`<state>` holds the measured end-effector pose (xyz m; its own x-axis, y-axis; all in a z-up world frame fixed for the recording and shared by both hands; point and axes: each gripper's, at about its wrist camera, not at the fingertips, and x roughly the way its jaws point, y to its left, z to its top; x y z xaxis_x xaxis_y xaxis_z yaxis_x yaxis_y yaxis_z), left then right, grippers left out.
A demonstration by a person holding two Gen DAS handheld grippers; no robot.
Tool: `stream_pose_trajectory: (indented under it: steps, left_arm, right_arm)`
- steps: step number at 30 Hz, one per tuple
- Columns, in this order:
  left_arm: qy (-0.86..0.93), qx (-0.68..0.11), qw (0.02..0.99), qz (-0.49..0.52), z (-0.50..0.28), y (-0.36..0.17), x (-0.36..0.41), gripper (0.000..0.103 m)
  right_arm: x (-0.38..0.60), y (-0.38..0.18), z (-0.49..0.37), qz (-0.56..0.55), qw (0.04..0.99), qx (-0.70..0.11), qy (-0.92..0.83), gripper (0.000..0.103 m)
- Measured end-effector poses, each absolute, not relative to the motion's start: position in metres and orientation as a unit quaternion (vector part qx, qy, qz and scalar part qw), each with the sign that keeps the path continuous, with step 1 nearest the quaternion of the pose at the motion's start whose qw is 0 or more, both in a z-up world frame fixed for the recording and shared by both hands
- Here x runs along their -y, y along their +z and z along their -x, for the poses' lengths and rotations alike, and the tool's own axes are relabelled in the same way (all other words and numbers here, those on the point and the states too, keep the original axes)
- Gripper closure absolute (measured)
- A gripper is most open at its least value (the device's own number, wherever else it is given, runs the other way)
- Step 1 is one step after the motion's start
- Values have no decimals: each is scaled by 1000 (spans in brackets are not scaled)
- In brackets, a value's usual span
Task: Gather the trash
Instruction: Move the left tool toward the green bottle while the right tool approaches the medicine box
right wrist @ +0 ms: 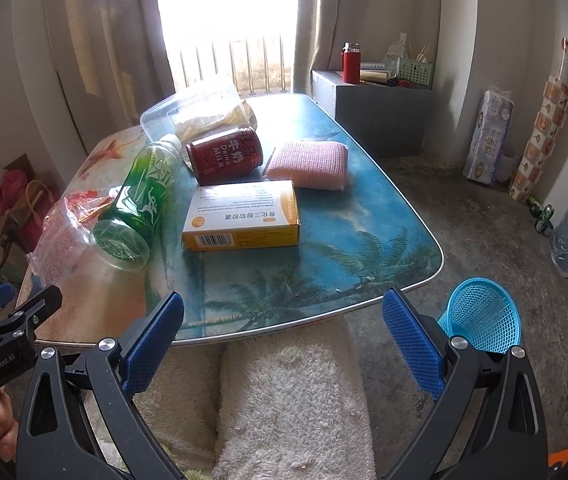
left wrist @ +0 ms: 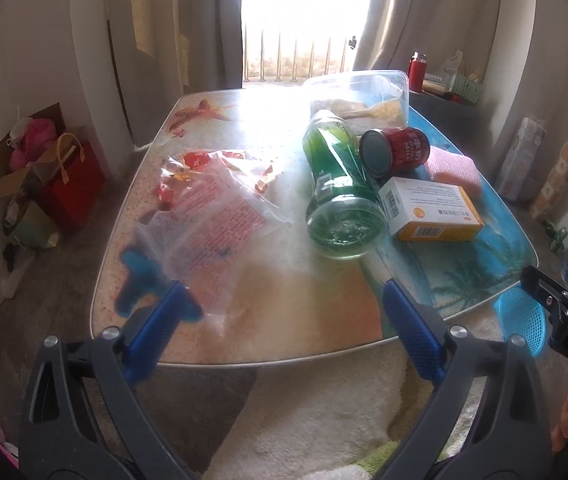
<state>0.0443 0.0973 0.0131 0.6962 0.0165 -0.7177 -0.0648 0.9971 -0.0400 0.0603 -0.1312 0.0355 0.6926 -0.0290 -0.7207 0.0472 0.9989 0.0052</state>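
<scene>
Both tongs, left [left wrist: 284, 312] & right [right wrist: 284, 328], wide apart, empty; red can [right wrist: 224, 155] reads "DRINK MILK".

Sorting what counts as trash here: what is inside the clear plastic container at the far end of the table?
The clear plastic container holds a crumpled transparent bag with something pale yellowish inside. What the contents are, and anything beneath the bag, cannot be seen.

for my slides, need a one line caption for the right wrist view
Open right gripper faces a table with a green bottle, red can and yellow box.
</scene>
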Motion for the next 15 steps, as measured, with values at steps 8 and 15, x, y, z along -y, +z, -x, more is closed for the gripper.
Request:
stream_pose_trajectory:
  steps: [8,15]
  left_arm:
    - [59,-358,931,37,-64,20,-153,9]
    - [-65,-332,936,96,-79,28,-168,9]
  right_arm:
    - [99,46,-82,33,928,-370,-17,6]
    - [107,50,-106,-25,930,-365,22,6]
